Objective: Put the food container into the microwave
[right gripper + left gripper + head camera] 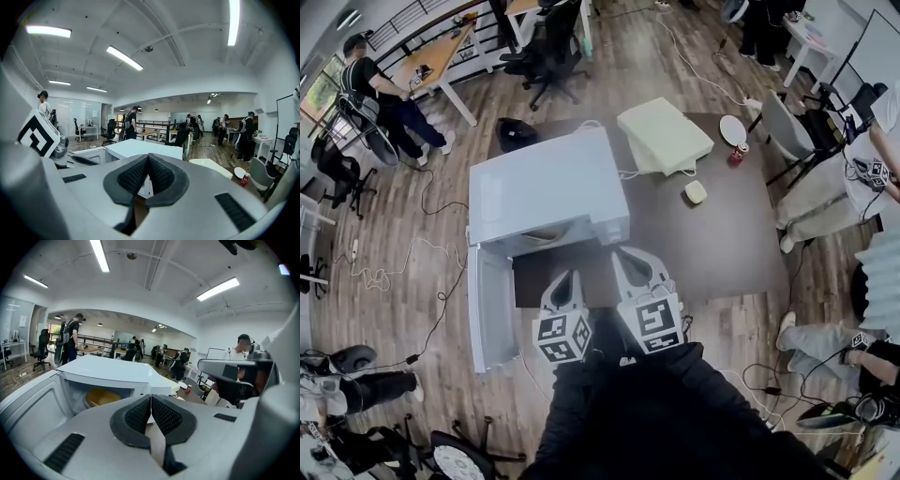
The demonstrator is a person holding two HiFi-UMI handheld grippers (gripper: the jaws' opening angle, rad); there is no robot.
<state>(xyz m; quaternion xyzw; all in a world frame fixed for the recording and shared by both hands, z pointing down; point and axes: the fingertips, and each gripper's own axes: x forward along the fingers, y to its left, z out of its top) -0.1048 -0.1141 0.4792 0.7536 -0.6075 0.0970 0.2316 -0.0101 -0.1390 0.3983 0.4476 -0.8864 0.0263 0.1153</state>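
We logged: yellow round food container (103, 397) inside white boxy microwave (548, 187), door (490, 305) open; left gripper (572, 277), right gripper (628, 255) jaws pressed together, empty. We advised pushing door evenly.

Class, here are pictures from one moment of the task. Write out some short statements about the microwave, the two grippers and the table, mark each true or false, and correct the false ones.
1. The microwave has its door swung open. True.
2. The left gripper is clamped on the yellow container. False: its jaws are together with nothing between them, and the container sits inside the microwave.
3. The right gripper has its jaws together and holds nothing. True.
4. The red can stands on top of the microwave. False: it stands on the table, next to the white plate.
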